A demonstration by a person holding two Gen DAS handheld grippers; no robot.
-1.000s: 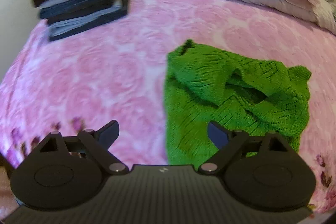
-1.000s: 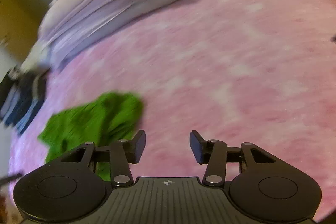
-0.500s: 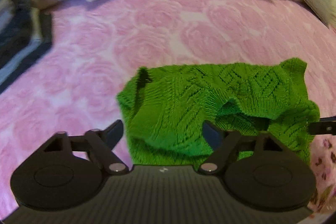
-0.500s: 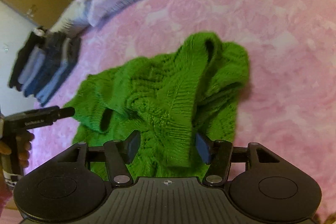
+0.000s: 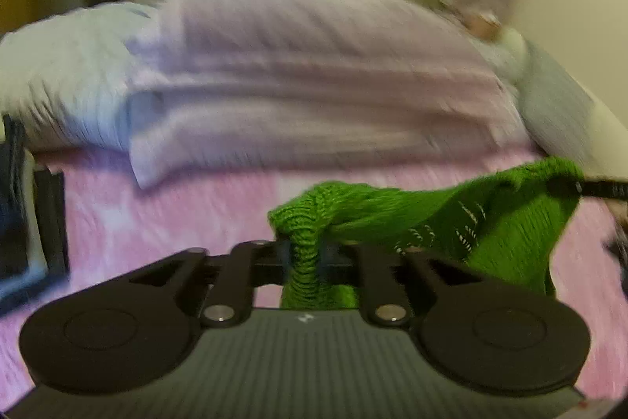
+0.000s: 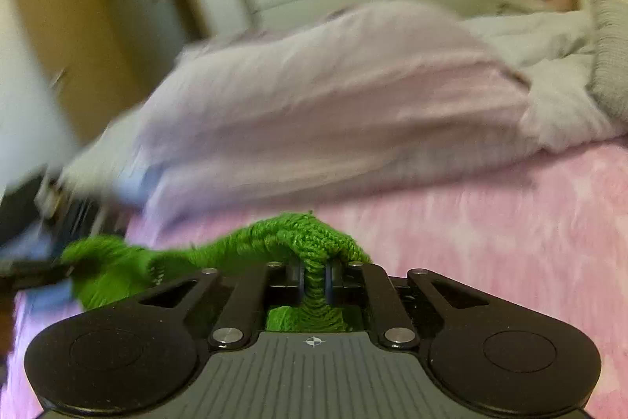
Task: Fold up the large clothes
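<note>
Green knit: sweater (image 5: pixel 451 226) is off the bed, slung between the two grippers above the pink bedspread (image 5: pixel 157 211)
left gripper (image 5: pixel 304 258): fingers pinched together on a bunched ribbed edge of the knit, fabric spilling below the jaws
right gripper (image 6: pixel 314 281): same story, clamped tight on another bunched edge; a fold of knit humps over the top of the jaws
long axis: garment runs side to side, grip to grip; from the left wrist it trails off right toward the other tool, from the right wrist it trails off left
slack: span sags between grips, not yet taut; hanging body hidden under both tools
nearer hand: neither, each holds its own end, so load looks evenly shared
next move (judgement): pull the grips apart along that axis to flatten it, then lay it down on open bedspread short of the lilac duvet (image 6: pixel 333 97)
risk: chunky open knit stretches; uneven pull could skew it
image: both views motion-blurred, cannot tell which edge is held
</note>
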